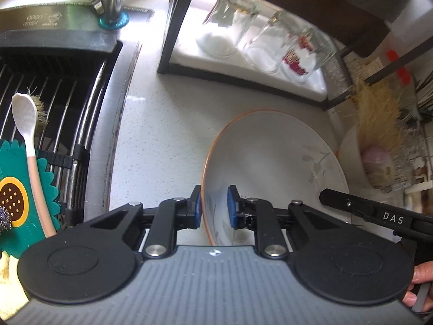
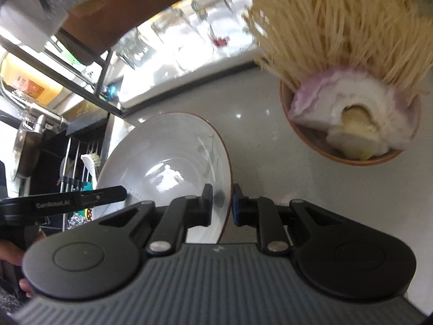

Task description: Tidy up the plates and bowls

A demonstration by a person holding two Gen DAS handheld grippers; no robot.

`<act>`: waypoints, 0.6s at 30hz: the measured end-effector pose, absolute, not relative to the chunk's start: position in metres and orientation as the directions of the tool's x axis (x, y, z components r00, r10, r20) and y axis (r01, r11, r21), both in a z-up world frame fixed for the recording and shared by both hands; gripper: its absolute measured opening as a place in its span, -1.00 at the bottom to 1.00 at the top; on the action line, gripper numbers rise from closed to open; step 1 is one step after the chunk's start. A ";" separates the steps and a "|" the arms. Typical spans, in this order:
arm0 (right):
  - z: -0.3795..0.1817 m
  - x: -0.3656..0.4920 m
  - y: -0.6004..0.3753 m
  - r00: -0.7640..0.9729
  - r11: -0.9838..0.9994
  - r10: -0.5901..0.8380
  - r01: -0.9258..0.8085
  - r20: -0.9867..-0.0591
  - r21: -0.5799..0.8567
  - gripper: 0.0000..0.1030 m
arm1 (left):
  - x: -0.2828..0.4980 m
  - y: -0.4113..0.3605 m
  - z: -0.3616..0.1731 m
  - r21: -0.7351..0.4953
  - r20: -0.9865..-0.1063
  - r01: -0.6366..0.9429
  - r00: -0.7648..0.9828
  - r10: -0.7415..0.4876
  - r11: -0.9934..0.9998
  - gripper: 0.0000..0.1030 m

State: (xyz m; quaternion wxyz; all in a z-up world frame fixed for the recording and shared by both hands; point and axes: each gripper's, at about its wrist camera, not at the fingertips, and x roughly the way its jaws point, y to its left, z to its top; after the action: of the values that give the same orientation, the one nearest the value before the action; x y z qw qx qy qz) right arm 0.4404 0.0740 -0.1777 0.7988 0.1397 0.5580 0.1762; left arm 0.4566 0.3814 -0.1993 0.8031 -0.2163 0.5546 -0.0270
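A white bowl with an orange rim and a grey leaf print is tilted over the pale counter. My left gripper is shut on its left rim, one blue pad outside the wall and one inside. My right gripper is shut on the opposite rim in the same way. In each wrist view a black finger of the other gripper reaches in at the bowl's far side: the right one, the left one.
A sink with a wire rack lies left, holding a white spoon and a green sunflower mat. Upturned glasses stand under a black shelf frame behind. A brown bowl of dry noodles and cut vegetables sits right.
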 end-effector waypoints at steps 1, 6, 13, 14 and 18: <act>-0.174 0.438 0.072 0.322 0.897 0.440 -0.121 -0.838 0.424 -0.67 | 0.454 0.381 -0.194 -0.383 -0.875 -0.195 0.390 -0.287 0.903 -0.58; -0.153 0.423 0.062 0.351 0.890 0.453 -0.120 -0.820 0.440 -0.67 | 0.442 0.374 -0.167 -0.400 -0.858 -0.187 0.422 -0.294 0.897 -0.58; -0.115 0.385 0.046 0.418 0.886 0.452 -0.107 -0.788 0.451 -0.67 | 0.417 0.364 -0.122 -0.436 -0.818 -0.155 0.480 -0.318 0.886 -0.58; -0.111 0.379 0.043 0.428 0.886 0.449 -0.102 -0.785 0.451 -0.67 | 0.414 0.361 -0.118 -0.438 -0.815 -0.146 0.481 -0.323 0.887 -0.58; -0.095 0.359 0.027 0.472 0.887 0.432 -0.066 -0.768 0.457 -0.67 | 0.405 0.350 -0.101 -0.456 -0.797 -0.092 0.485 -0.360 0.885 -0.58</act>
State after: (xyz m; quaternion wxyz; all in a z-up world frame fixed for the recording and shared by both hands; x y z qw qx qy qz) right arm 0.3588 0.0274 -0.0953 0.8376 0.1858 0.4917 0.1487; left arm 0.4046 0.3503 -0.1011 0.8316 -0.2258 0.5009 -0.0804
